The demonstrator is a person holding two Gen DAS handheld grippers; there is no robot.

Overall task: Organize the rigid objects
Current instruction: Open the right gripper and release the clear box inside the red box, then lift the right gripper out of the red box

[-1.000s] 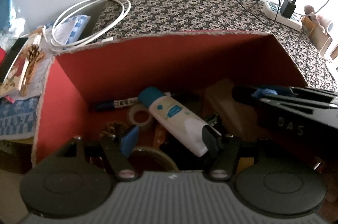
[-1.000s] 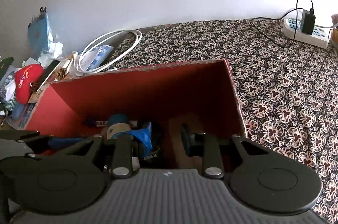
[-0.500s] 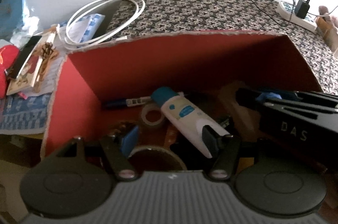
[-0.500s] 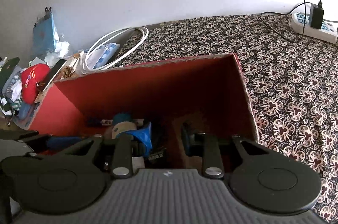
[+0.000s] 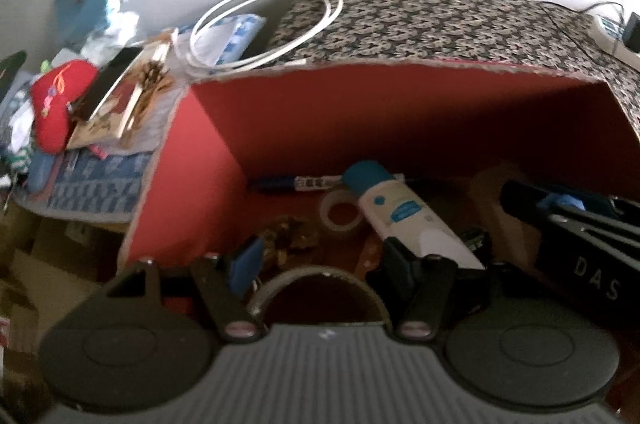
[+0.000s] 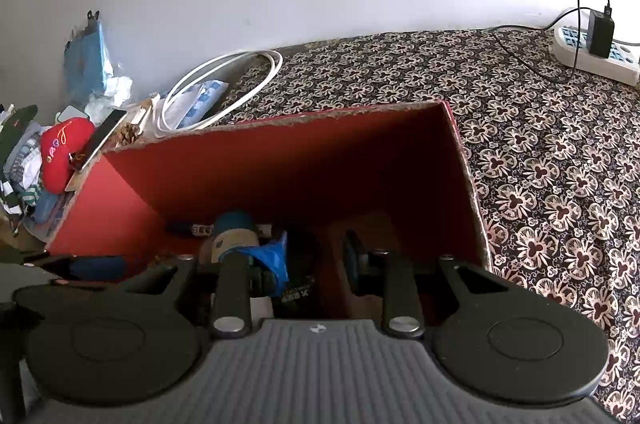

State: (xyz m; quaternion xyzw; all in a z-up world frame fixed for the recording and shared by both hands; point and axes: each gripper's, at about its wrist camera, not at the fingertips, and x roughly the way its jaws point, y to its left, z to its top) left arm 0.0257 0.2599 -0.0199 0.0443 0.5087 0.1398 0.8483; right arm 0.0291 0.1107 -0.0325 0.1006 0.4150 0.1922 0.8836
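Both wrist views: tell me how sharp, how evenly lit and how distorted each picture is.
Left wrist view: motion-blurred throughout, the coiled white cable and bottle soft-edged; the wall glares white at top right; the red box bows from fisheye bending. Right wrist view: sharp, the patterned cloth crisp; the box interior lies in deep shadow, so its contents are dim; corners are vignetted black.

Red box (image 6: 280, 179) open on top; floor crowded: white bottle (image 5: 404, 212), tape roll (image 5: 340, 216), pen (image 5: 296, 181). Right gripper (image 5: 568, 220) blocks right side. Patterned cloth (image 6: 540, 143) beside box bare.
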